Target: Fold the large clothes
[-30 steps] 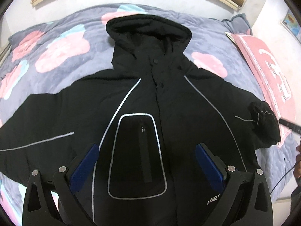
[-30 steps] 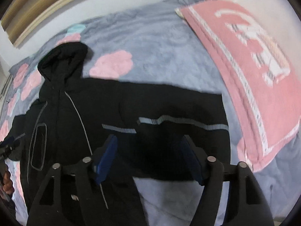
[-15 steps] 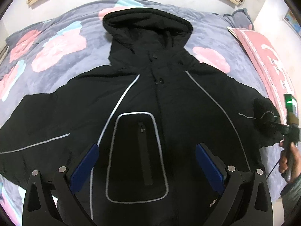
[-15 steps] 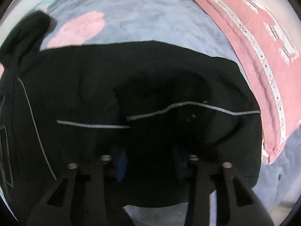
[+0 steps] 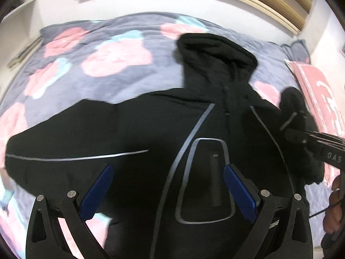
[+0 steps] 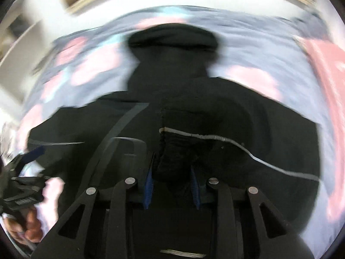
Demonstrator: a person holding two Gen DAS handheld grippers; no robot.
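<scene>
Floral grey bedspread (image 5: 120,82) under black jacket (image 5: 133,129); right gripper (image 6: 171,185) clamps sleeve cuff (image 6: 179,151), left gripper (image 5: 166,185) spread, empty; right view blurred.

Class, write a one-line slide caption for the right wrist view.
Right gripper clamps the black jacket's sleeve cuff above the jacket.

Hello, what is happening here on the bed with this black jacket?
A person is folding a black hooded jacket that lies face up on a flowered blanket. The right gripper is shut on the end of one sleeve and holds it over the jacket's front. The left gripper is open above the jacket and holds nothing. The other sleeve lies spread out flat.
</scene>
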